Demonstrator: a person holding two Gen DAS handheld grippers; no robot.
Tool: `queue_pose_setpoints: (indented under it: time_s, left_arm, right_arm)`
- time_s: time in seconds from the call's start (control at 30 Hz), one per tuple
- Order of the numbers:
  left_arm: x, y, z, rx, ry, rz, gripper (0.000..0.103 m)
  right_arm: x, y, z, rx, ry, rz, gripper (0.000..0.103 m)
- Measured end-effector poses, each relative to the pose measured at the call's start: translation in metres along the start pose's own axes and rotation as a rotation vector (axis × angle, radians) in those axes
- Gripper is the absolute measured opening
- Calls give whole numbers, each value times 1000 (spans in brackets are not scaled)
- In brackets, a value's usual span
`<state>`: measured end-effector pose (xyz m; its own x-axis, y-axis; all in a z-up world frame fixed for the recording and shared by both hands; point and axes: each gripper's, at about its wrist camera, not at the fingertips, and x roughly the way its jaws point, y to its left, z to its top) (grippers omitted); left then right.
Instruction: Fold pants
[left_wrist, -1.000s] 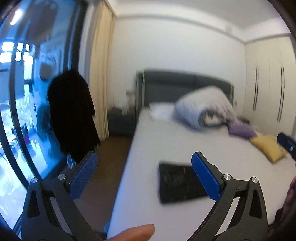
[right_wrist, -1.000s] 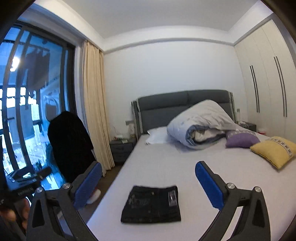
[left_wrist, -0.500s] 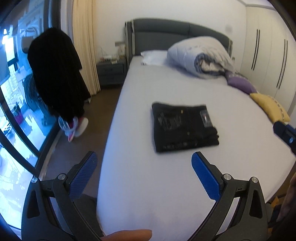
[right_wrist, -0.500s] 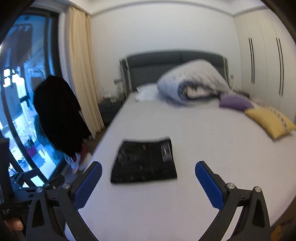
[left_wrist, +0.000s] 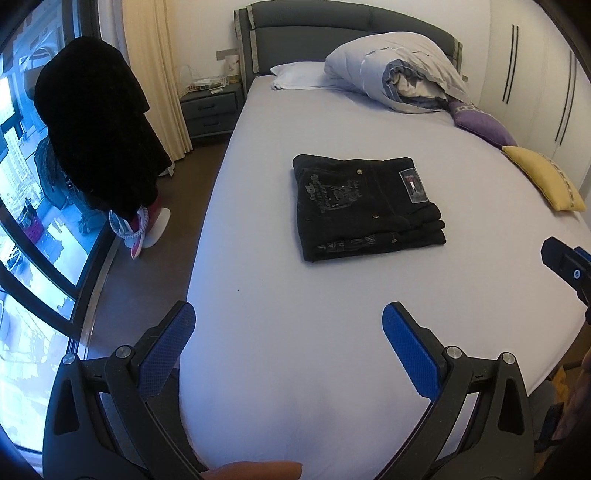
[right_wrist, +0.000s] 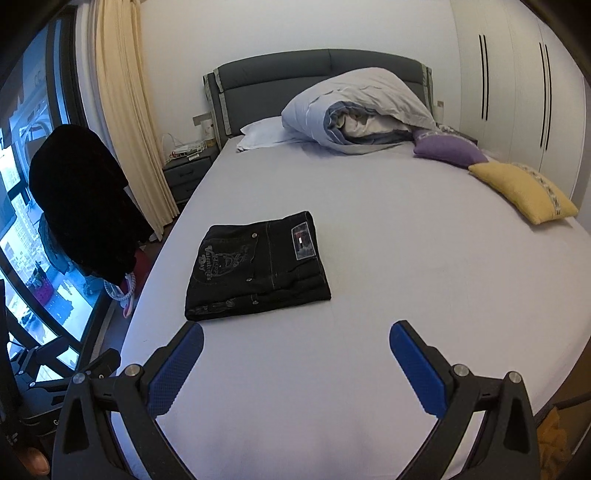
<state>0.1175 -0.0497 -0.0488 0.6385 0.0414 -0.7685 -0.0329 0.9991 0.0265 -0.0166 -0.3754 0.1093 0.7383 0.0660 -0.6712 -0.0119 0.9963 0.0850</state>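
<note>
Black pants (left_wrist: 364, 205) lie folded into a neat rectangle on the pale bed sheet (left_wrist: 314, 314), waist label up. They also show in the right wrist view (right_wrist: 255, 266). My left gripper (left_wrist: 288, 339) is open and empty, held above the foot of the bed, well short of the pants. My right gripper (right_wrist: 295, 354) is open and empty too, just in front of the pants' near edge. Part of the right gripper (left_wrist: 569, 266) shows at the right edge of the left wrist view.
A rolled duvet (right_wrist: 354, 110) and white pillow (right_wrist: 262, 134) lie at the headboard. A purple cushion (right_wrist: 447, 149) and yellow cushion (right_wrist: 521, 192) sit at the right. A dark coat (left_wrist: 96, 125) hangs left of the bed by the window; a nightstand (left_wrist: 208, 109) stands beyond.
Both grippers have tilted down and moved in toward the bed, so the folded pants now sit higher and larger in view. The pants have not moved. Both stay open.
</note>
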Motion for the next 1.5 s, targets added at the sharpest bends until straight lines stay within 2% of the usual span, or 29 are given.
queue_pose_setpoints:
  time_s: [0.93, 1.5]
  left_arm:
    - [-25, 1, 5, -22, -3, 1, 103]
    - [-22, -3, 4, -29, 2, 2, 103]
  right_arm:
    - [0, 14, -2, -33, 17, 17, 103]
    - [4, 17, -6, -37, 26, 21, 103]
